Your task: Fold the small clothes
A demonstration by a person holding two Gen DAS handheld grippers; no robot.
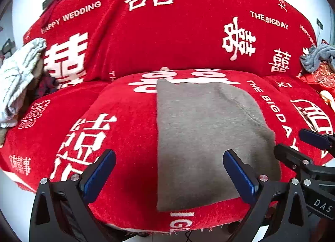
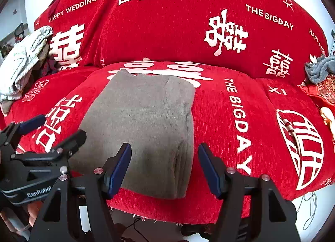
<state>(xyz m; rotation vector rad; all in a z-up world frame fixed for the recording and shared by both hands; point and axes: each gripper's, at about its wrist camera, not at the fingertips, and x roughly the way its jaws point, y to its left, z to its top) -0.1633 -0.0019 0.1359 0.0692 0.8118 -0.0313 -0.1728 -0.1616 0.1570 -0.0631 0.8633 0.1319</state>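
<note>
A grey garment (image 1: 201,137) lies folded into a flat rectangle on the middle seat cushion of a sofa under a red cover (image 1: 146,43) with white lettering. In the left wrist view my left gripper (image 1: 169,176) hovers open over the garment's near left part, its blue pads wide apart and holding nothing. My right gripper (image 1: 301,147) shows at the right edge. In the right wrist view the garment (image 2: 142,128) lies ahead, and my right gripper (image 2: 165,170) stands open over its near right corner, pads clear of the cloth. My left gripper (image 2: 56,128) is at the left.
A heap of white and grey clothes (image 1: 18,80) lies on the left seat. A blue-grey cloth (image 1: 318,57) rests on an embroidered red cushion (image 1: 322,76) at the right. Below the seat's front edge, a dark cable (image 2: 134,224) lies on the floor.
</note>
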